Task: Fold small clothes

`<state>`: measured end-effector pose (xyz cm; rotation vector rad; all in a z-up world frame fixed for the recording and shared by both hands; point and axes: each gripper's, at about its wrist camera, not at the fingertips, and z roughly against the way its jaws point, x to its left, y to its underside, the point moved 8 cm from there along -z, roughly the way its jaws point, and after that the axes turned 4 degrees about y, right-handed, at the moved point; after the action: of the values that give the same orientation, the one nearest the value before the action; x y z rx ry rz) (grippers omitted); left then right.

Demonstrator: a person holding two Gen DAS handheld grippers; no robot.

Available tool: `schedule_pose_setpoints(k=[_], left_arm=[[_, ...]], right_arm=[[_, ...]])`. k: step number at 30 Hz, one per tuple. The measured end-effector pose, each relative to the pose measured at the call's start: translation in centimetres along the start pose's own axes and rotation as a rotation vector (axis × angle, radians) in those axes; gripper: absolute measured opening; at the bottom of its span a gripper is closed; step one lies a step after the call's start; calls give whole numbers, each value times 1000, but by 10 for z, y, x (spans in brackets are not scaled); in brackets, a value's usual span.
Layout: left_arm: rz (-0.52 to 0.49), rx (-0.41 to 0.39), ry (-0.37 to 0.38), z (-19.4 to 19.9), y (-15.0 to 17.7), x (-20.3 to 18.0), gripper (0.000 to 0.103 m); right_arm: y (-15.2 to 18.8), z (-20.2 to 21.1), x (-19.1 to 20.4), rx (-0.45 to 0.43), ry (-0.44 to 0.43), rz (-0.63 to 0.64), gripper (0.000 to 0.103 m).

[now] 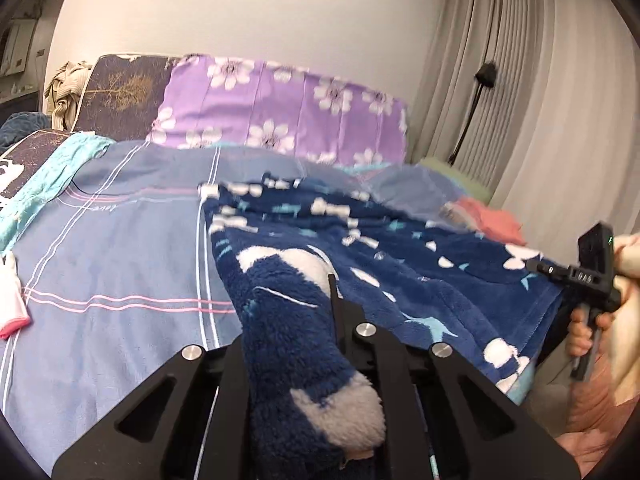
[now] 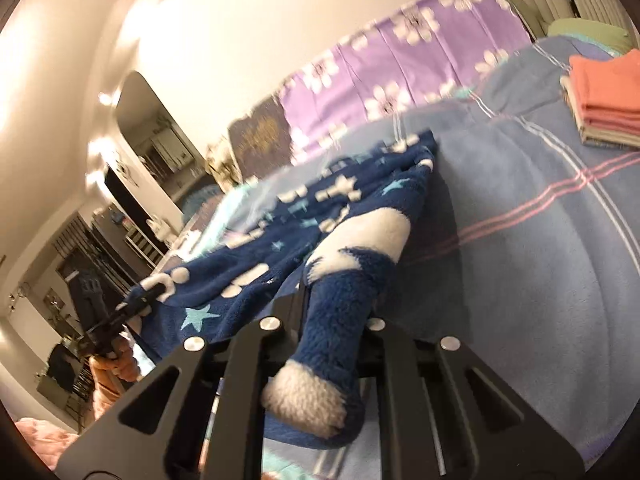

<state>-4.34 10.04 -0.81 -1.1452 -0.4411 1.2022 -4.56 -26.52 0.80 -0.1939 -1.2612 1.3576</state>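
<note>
A navy fleece garment [image 1: 360,248] with white and light-blue shapes is stretched between my two grippers over the blue bed sheet [image 1: 120,220]. My left gripper [image 1: 316,320] is shut on one bunched corner of it. My right gripper [image 2: 336,300] is shut on the other corner, and the garment [image 2: 320,216] sags from it toward the bed. The right gripper also shows at the right edge of the left wrist view [image 1: 560,272], and the left gripper at the left of the right wrist view [image 2: 140,300].
A purple flowered pillow [image 1: 280,108] lies at the bed's far side. A stack of folded orange and pink clothes [image 2: 604,96] sits at the far right of the bed. A turquoise garment [image 1: 48,184] and a white-pink piece [image 1: 12,300] lie at the left. Curtains [image 1: 540,100] hang at the right.
</note>
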Motion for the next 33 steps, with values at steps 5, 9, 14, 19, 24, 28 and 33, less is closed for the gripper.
schedule_pose_setpoints(k=[5, 9, 14, 19, 24, 28, 33], left_arm=[[-109, -96, 11, 63, -13, -41, 10], [-110, -43, -8, 36, -8, -37, 10], [-41, 53, -48, -14, 4, -8, 10], [-21, 62, -56, -27, -2, 2, 10], [-34, 65, -73, -40, -13, 6, 11], [-33, 66, -88, -50, -22, 11, 11], [-63, 37, -124, -62, -46, 15, 11]], right_arm=[[-8, 70, 32, -167, 56, 191, 11], [-5, 38, 7, -94, 64, 105, 12], [2, -4, -28, -32, 51, -29, 12], [-8, -15, -26, -39, 43, -22, 12], [-25, -32, -19, -42, 47, 30, 12], [-38, -43, -18, -44, 37, 42, 13], [-64, -64, -30, -29, 0, -22, 13]])
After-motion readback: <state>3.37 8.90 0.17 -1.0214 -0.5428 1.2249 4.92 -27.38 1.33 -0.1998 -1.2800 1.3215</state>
